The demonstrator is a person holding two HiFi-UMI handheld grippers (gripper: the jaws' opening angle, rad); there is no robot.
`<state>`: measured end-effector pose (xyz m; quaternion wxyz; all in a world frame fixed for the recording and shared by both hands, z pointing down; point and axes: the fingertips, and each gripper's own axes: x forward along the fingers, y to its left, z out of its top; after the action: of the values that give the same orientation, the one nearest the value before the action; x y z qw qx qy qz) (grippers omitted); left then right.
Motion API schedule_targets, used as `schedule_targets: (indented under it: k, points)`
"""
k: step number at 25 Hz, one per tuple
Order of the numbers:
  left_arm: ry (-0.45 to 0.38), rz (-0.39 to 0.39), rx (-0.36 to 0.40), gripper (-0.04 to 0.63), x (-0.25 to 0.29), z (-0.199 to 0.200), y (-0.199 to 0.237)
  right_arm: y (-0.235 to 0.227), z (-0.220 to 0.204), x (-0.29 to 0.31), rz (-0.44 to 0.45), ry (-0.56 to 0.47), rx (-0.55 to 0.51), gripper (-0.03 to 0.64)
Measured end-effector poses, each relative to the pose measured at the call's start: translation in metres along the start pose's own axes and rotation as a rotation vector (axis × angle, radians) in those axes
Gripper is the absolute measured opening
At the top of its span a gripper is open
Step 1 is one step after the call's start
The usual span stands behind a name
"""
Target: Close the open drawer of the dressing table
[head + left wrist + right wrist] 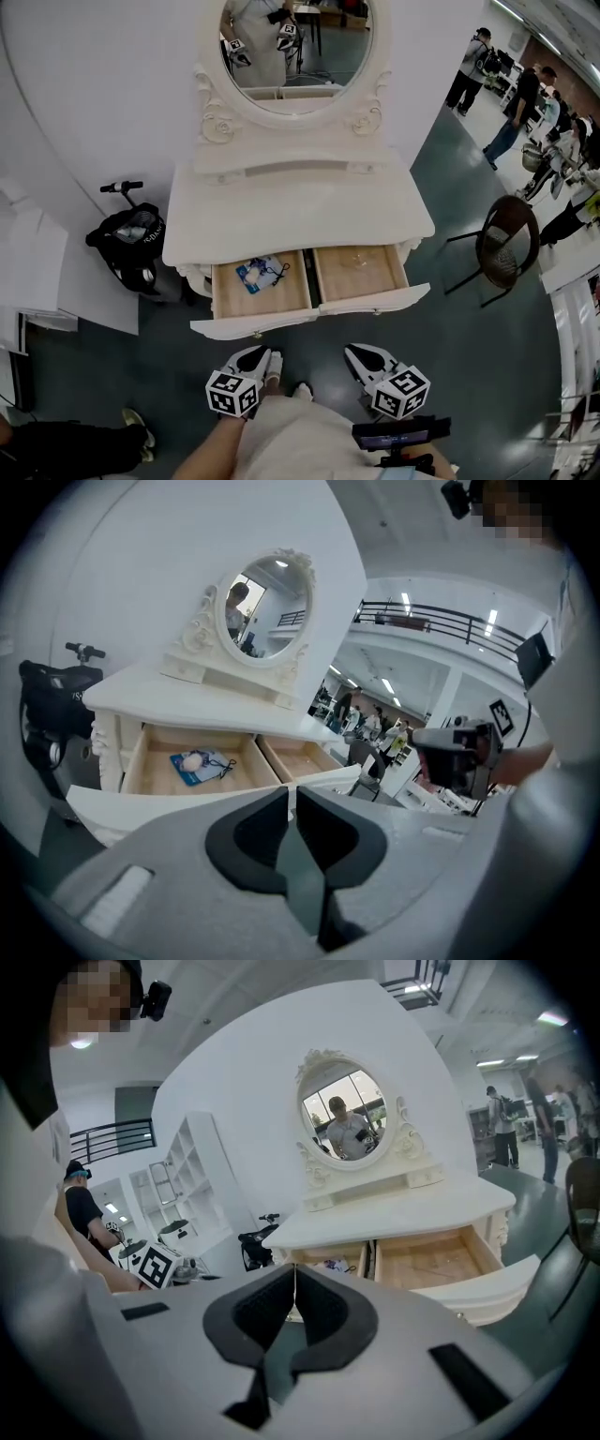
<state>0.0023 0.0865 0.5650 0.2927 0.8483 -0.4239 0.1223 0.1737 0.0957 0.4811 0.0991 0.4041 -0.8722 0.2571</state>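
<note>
cream-white and carved, the dressing table (300, 211) fills the upper centre of the head view, with its oval mirror (295, 42) at the top edge and both drawers pulled out toward the camera. the left drawer (253, 326) holds a blue packet (260, 274). the right drawer (373, 300) looks almost bare, with only a faint clear item on its floor, too dim to name. low in the frame, the left gripper (265, 356) and the right gripper (354, 354) hang short of the drawer fronts and touch neither, each with its jaws pressed together on nothing. the job appears to be at the approach stage, with no push begun. the next move likely calls for setting the closed tips flat against a drawer front near its middle and pushing straight in, so the drawer does not skew on its runners. with two drawers out, each front needs its own push.
</note>
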Motion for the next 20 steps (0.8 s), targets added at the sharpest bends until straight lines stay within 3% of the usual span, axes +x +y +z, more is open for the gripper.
schedule_targets:
  k: [11,20]
  points:
    - [0.07,0.059,0.038,0.061,0.037,-0.016,0.041,-0.004,0.006,0.012,0.002,0.02,-0.012,0.017]
    - [0.179,0.12,0.307,0.115,0.059,-0.033,0.067,0.001,-0.01,0.04,0.039,0.085,-0.047,0.017]
